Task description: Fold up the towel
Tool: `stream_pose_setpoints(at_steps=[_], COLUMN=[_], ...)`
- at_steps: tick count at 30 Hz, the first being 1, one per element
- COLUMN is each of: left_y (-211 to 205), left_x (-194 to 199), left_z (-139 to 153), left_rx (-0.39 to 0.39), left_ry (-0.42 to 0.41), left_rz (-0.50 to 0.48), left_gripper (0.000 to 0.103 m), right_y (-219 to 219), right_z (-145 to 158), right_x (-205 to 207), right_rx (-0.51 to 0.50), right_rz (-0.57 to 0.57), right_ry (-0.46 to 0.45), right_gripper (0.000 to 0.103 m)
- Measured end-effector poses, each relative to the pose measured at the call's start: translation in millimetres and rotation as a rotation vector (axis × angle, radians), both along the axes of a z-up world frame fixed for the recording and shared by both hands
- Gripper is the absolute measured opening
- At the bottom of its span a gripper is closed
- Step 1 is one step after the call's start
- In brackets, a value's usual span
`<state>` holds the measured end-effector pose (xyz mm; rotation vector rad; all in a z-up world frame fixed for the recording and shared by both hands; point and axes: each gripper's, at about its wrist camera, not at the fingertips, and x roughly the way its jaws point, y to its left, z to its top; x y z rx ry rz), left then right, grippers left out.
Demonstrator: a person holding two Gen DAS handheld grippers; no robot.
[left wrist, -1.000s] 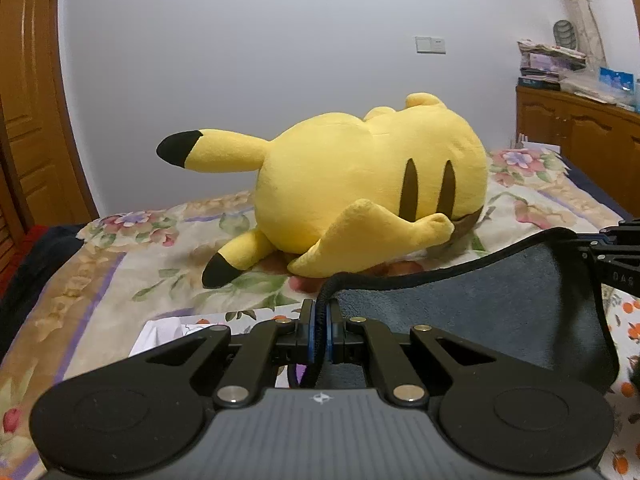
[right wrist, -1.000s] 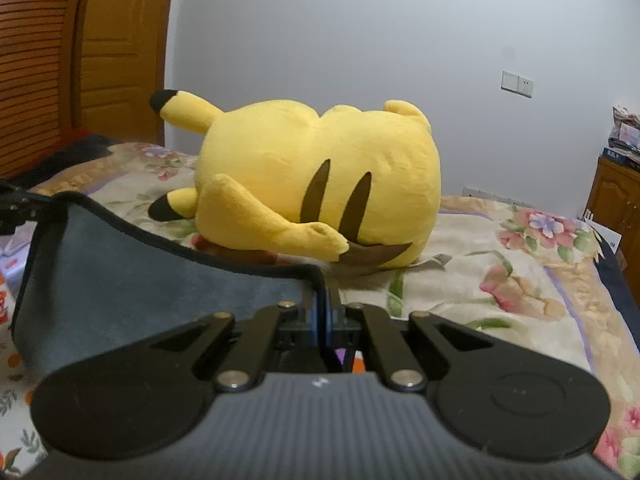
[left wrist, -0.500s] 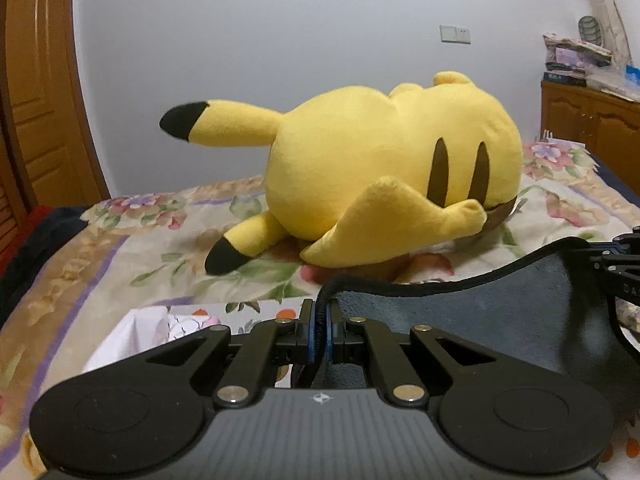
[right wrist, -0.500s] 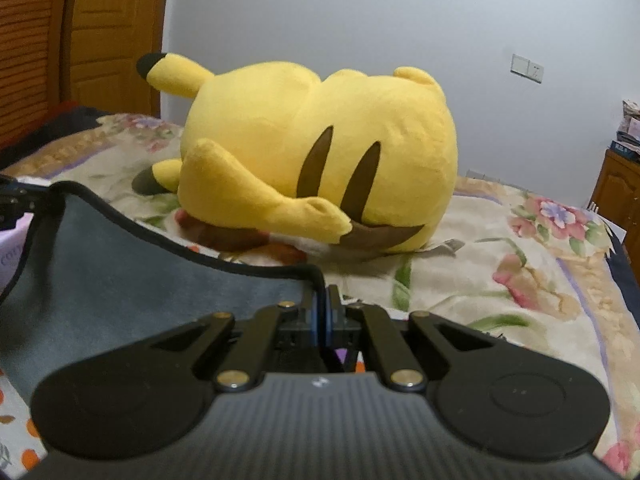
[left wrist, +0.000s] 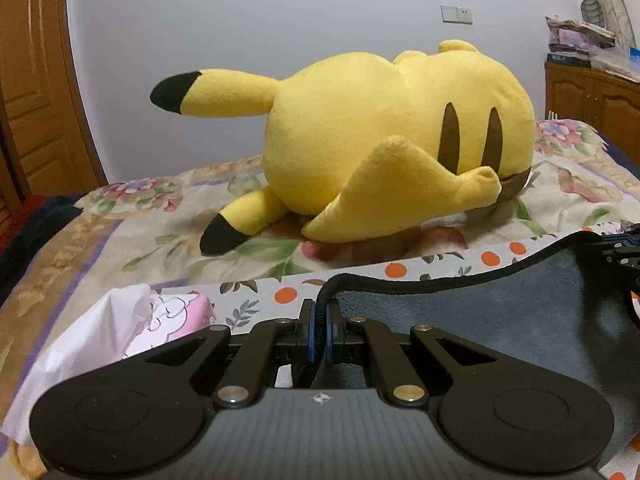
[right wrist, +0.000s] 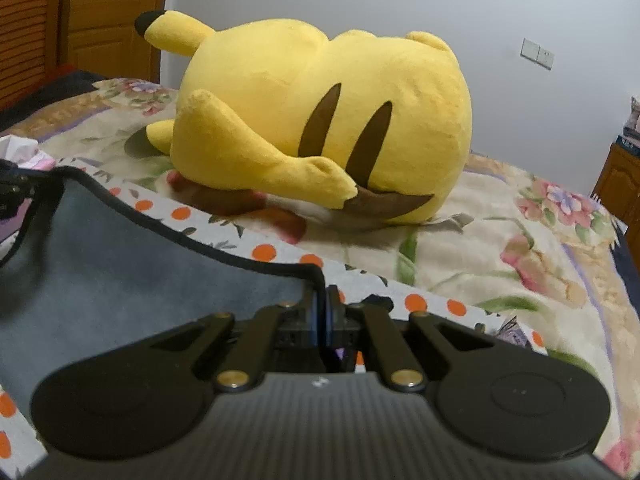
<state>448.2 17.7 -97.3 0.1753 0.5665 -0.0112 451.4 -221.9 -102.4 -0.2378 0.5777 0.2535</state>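
Observation:
A dark grey towel with a black hem hangs stretched between my two grippers above the bed. My left gripper is shut on the towel's left corner. My right gripper is shut on the towel's right corner; the towel spreads to its left. Each gripper shows at the far edge of the other's view, the right one in the left wrist view, the left one in the right wrist view. The lower part of the towel is hidden behind the gripper bodies.
A big yellow plush toy lies on the flowered bedspread just beyond the towel. A white cloth with orange dots lies under the towel. A tissue pack sits at the left. A wooden cabinet stands at the right, a door at the left.
Both grippers have moved forward and lower toward the plush toy, carrying the towel's edge with them. The orange-dotted cloth has come into view beyond the towel's hem.

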Motion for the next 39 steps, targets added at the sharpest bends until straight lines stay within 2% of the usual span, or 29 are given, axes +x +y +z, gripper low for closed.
stream_pose_setpoints(at_steps=[11, 12, 13, 16, 17, 18, 20, 24, 29, 33, 39], left_y=[-3, -3, -3, -2, -2, -3, -5, -10, -19, -21, -24], left_x=[4, 4, 4, 0, -3, -5, -11, -31, -52, -69, -96], left_z=[-15, -16, -17, -16, -15, -14, -12, -10, -11, -8, 1], left_rx=[0.015, 0.014, 0.012, 0.001, -0.001, 0.001, -0.002, -0.014, 0.001, -0.007, 0.0], left_ry=[0.022, 0.026, 0.03, 0.028, 0.028, 0.03, 0.034, 0.041, 0.064, 0.08, 0.094], left_rz=[-0.008, -0.01, -0.007, -0.006, -0.01, -0.014, -0.026, -0.041, -0.07, -0.078, -0.089], left_gripper=[0.008, 0.013, 0.022, 0.039, 0.04, 0.041, 0.042, 0.052, 0.052, 0.056, 0.057], right_y=[1, 1, 0, -1, -1, -2, -2, -2, -2, -10, -25], right_z=[-7, -8, -9, -7, -5, -3, 1, 7, 7, 8, 11], right_x=[6, 6, 6, 3, 1, -1, -8, -28, -58, -77, -103], right_rx=[-0.019, -0.017, -0.018, -0.01, -0.004, 0.004, 0.021, 0.063, 0.06, 0.093, 0.139], right_rz=[-0.011, -0.012, -0.015, -0.029, -0.03, -0.027, -0.024, -0.002, 0.02, 0.003, -0.036], right_ry=[0.026, 0.029, 0.031, 0.025, 0.022, 0.016, 0.011, 0.02, 0.038, 0.057, 0.077], right_gripper=[0.006, 0.006, 0.008, 0.027, 0.042, 0.048, 0.048, 0.048, 0.049, 0.05, 0.05])
